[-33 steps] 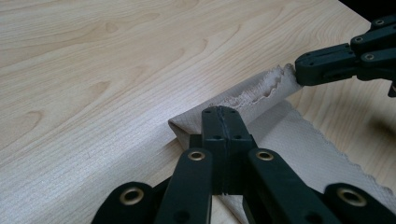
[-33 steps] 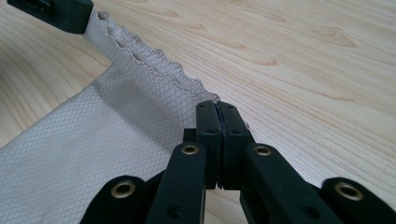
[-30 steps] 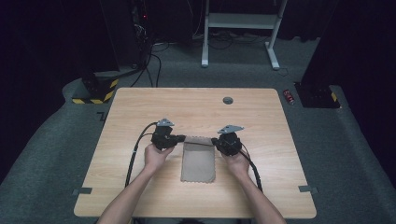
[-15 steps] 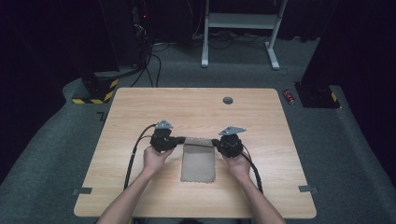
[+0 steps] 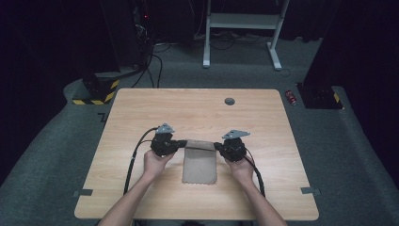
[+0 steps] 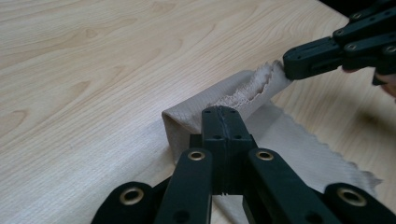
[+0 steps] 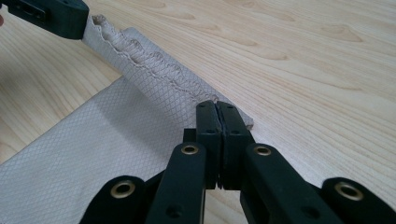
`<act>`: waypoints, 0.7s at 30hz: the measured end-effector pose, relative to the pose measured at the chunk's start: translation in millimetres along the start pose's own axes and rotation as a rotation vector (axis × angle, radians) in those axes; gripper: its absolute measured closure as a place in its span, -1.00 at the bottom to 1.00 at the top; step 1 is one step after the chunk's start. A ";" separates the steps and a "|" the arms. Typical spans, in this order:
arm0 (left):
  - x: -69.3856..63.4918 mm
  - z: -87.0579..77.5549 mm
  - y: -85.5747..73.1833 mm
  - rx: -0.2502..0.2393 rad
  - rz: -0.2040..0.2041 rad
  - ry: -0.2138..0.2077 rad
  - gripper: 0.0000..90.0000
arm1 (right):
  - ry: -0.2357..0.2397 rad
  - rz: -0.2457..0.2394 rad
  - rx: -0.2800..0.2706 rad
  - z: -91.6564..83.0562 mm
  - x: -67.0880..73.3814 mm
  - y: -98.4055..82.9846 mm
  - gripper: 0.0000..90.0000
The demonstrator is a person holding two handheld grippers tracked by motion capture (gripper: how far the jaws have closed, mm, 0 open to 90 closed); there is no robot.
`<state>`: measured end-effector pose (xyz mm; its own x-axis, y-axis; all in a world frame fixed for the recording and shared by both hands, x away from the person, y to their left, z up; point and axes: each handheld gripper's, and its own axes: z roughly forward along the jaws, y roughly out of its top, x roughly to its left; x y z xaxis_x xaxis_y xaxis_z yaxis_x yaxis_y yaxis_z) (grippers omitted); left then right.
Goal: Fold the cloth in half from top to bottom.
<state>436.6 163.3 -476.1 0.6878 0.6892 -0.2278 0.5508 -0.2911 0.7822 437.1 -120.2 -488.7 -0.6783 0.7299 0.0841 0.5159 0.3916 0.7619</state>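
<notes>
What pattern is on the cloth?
Beige cloth with a fine diamond grid weave, clearest in the right gripper view.

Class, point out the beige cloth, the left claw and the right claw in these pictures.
beige cloth (image 5: 200, 165), high view, flat middle of the fabric.
left claw (image 6: 223, 122), left gripper view, shut tips pinching the cloth's edge.
right claw (image 7: 217, 116), right gripper view, shut tips on the cloth's corner.

Left hand-held gripper (image 5: 181, 143) clamped shut, right hand-held gripper (image 5: 217, 146) likewise

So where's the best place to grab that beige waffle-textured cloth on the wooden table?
By its two far corners, one from each side, as the left gripper and right gripper do now, shut on the beige cloth. The thin, limp fabric lies flat, so only a lifted edge gives the jaws something to pinch.
</notes>
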 end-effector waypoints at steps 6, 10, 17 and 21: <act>-1.7 -1.9 -3.7 -0.008 -0.015 -0.012 1.00 | 0.006 0.001 -0.010 -3.1 0.2 -1.6 0.97; -2.6 -2.6 -5.0 -0.010 -0.019 -0.017 1.00 | 0.011 0.001 -0.014 -4.7 0.9 -3.2 0.97; -6.2 -5.6 -8.6 -0.007 -0.013 -0.028 1.00 | 0.023 -0.003 -0.014 -7.9 3.3 -7.0 0.97; -6.3 -5.1 -11.1 0.003 -0.015 -0.035 1.00 | 0.027 -0.007 -0.019 -10.1 4.7 -8.2 0.97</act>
<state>423.7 165.5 -480.3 0.6957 0.6697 -0.2597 0.5624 -0.2830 0.7769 424.4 -125.7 -488.0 -0.6960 0.7116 0.0963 0.5012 0.3854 0.7748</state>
